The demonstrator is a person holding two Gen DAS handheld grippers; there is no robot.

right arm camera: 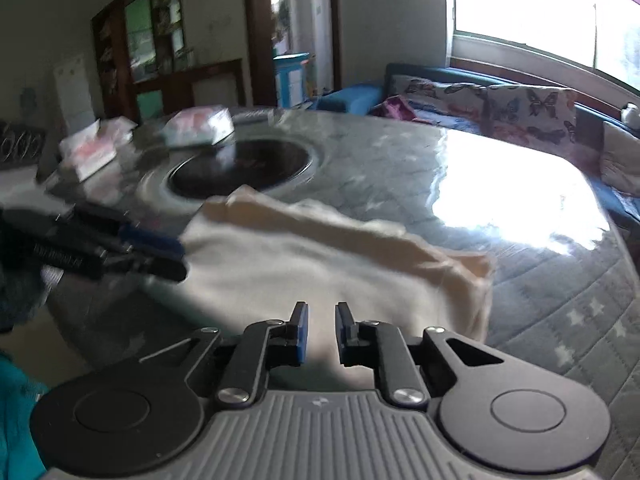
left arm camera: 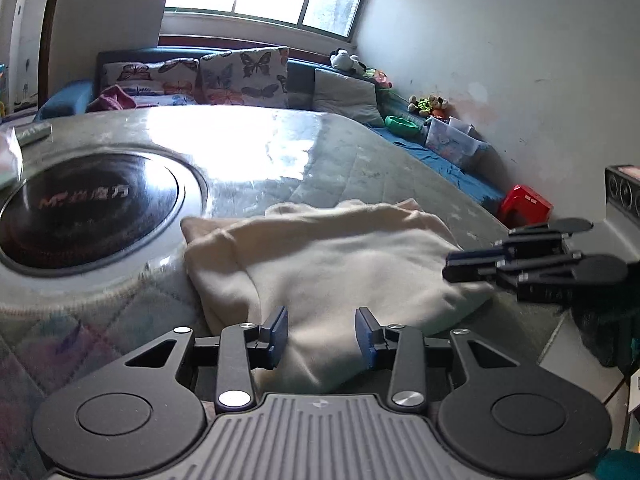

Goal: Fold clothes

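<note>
A cream garment [left arm camera: 332, 268] lies folded into a rough rectangle on the round table; it also shows in the right wrist view [right arm camera: 312, 264]. My left gripper [left arm camera: 322, 334] is open and empty, just above the garment's near edge. My right gripper [right arm camera: 322, 330] is open with a narrow gap, empty, over the garment's near edge. Each gripper shows in the other's view: the right one [left arm camera: 480, 266] by the garment's right corner, the left one [right arm camera: 160, 252] by its left corner.
The table [left arm camera: 248, 152] has a quilted cover under clear plastic and a black round hob [left arm camera: 84, 200] set in its middle. Tissue packs [right arm camera: 200, 124] lie at the far side. A blue sofa [left arm camera: 440, 152] with cushions and toys stands behind. A red stool [left arm camera: 524, 204] is near the wall.
</note>
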